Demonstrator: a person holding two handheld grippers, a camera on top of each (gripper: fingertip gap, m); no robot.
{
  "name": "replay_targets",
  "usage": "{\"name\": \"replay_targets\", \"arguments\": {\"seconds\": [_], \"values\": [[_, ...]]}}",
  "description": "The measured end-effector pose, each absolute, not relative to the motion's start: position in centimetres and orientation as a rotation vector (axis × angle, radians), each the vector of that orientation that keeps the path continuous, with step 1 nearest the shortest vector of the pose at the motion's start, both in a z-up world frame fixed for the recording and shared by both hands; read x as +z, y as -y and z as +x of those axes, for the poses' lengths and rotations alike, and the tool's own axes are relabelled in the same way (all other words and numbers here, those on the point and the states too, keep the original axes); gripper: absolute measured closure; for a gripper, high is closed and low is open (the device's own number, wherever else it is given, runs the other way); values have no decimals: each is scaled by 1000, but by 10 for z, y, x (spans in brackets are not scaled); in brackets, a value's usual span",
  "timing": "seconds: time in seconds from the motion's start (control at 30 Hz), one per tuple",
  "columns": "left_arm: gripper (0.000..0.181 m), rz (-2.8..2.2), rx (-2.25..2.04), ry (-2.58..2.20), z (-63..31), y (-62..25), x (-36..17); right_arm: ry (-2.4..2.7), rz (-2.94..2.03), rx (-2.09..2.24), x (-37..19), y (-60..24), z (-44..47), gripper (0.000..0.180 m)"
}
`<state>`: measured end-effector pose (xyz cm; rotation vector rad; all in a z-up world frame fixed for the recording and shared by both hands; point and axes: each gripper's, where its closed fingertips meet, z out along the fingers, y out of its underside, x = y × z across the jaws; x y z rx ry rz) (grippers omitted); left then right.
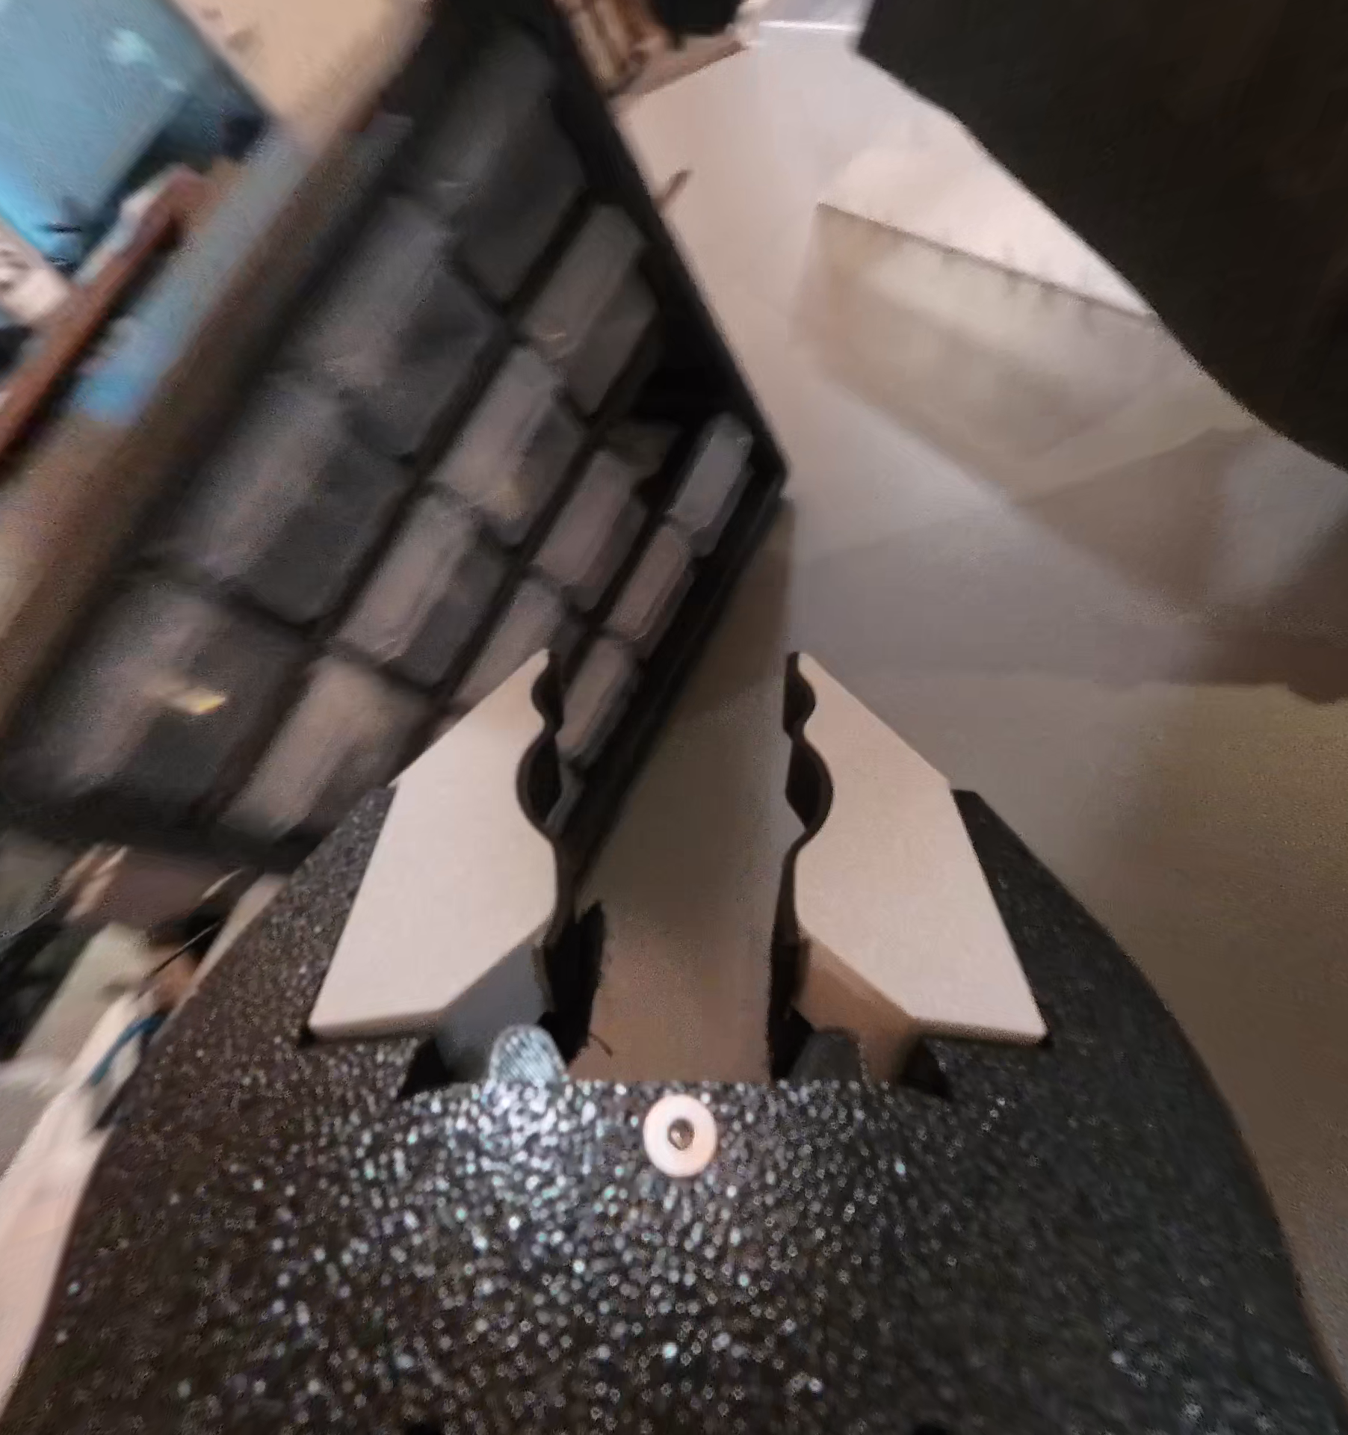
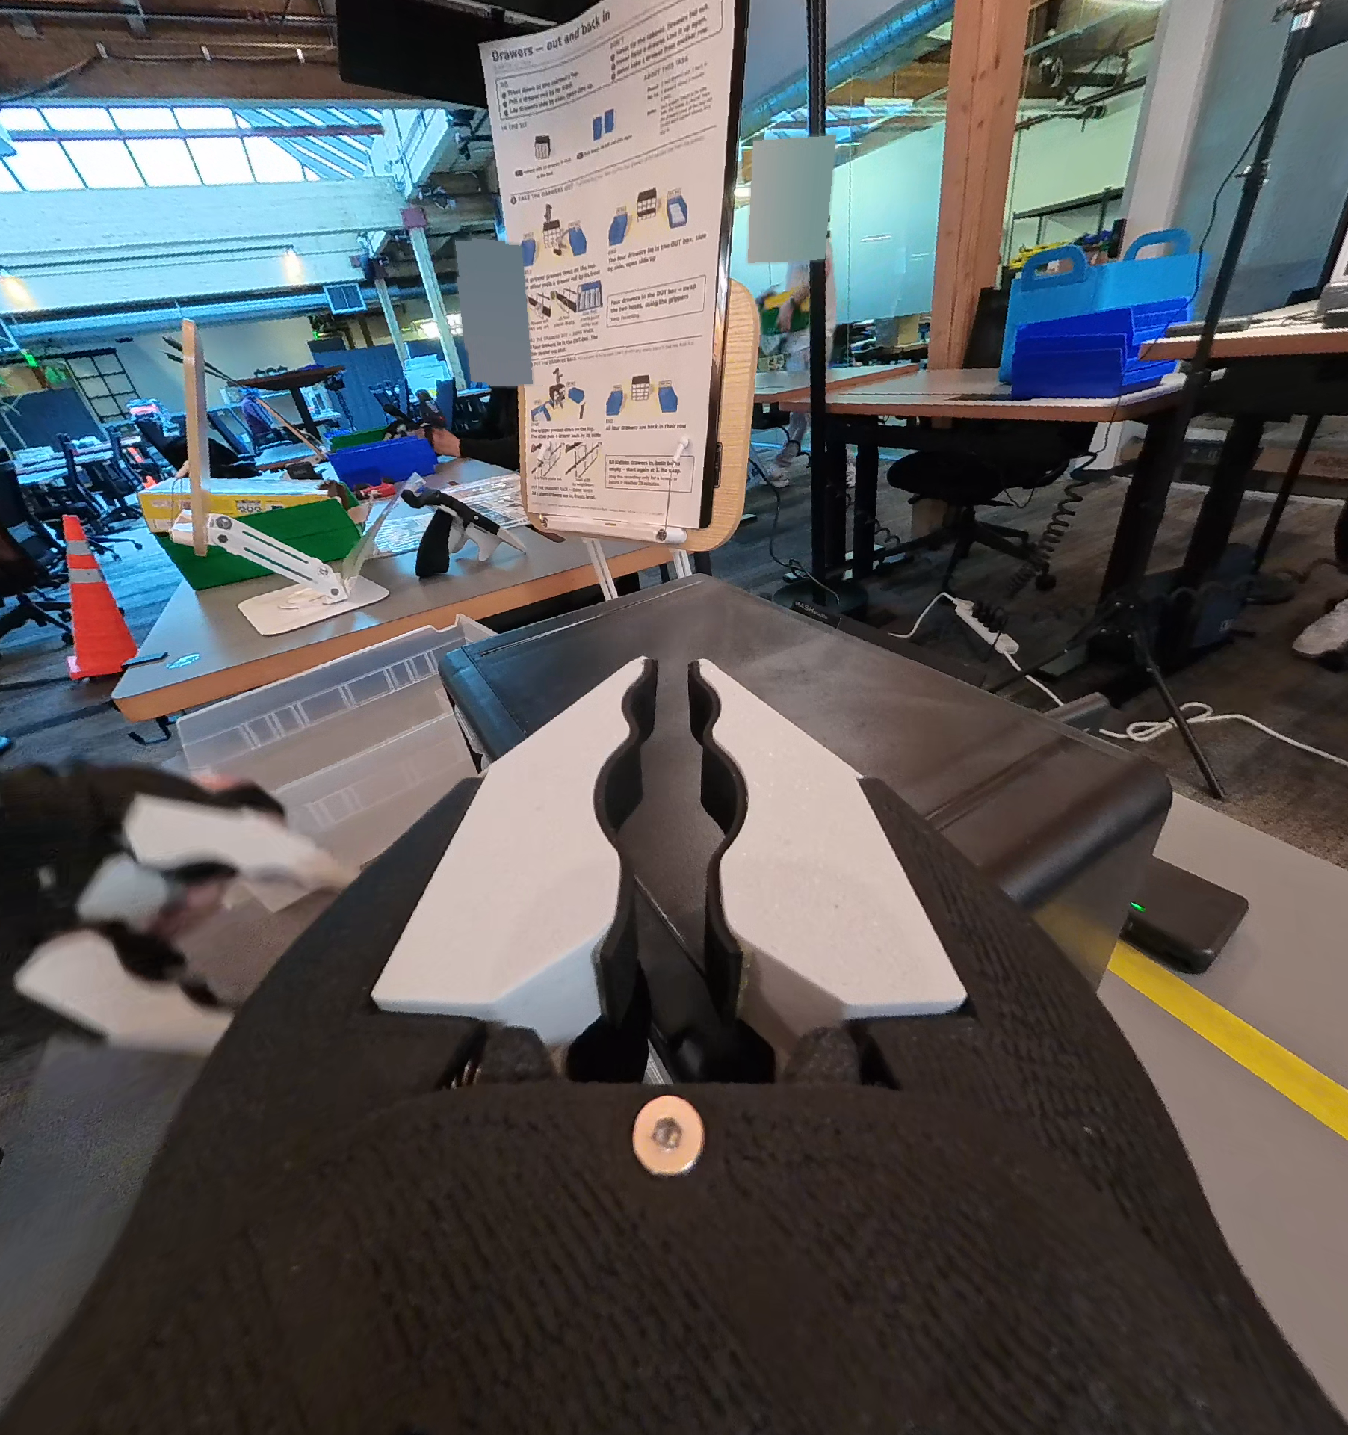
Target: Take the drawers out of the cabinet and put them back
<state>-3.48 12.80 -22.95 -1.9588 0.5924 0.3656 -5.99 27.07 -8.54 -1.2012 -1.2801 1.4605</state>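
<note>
Nearby, clear bin beside cabinet, instruction sheet behind

Both the left gripper and the right gripper have pale grey wedge fingers with wavy black inner edges, on textured black bodies with one silver screw behind the jaws.

Two grippers — the left gripper and the right gripper, each with two pale fingers. One black cabinet, its drawers in a blurred grid; the count cannot be told. One clear bin, one orange cone, one instruction sheet — and one yellow line.
</note>
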Motion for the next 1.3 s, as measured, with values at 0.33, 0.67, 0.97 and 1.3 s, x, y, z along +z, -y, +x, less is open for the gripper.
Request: {"name": "replay_targets", "arguments": {"seconds": [0.33, 0.67, 0.97, 1.3], "values": [[123, -2282, 899, -217, -312, 4, -191, 1281, -1203, 1454, -85, -271, -60, 173], [129, -2807, 560, -474, -381, 31, -336, 1276, -1204, 1446, -85, -271, -62, 173], [181, -2824, 692, -690, -374, 44, -340, 1269, -1198, 1462, -84, -271, -63, 173], [181, -2568, 1064, -612, -340, 50, -212, 1265, -1192, 1484, -83, -271, -62, 172]]}}
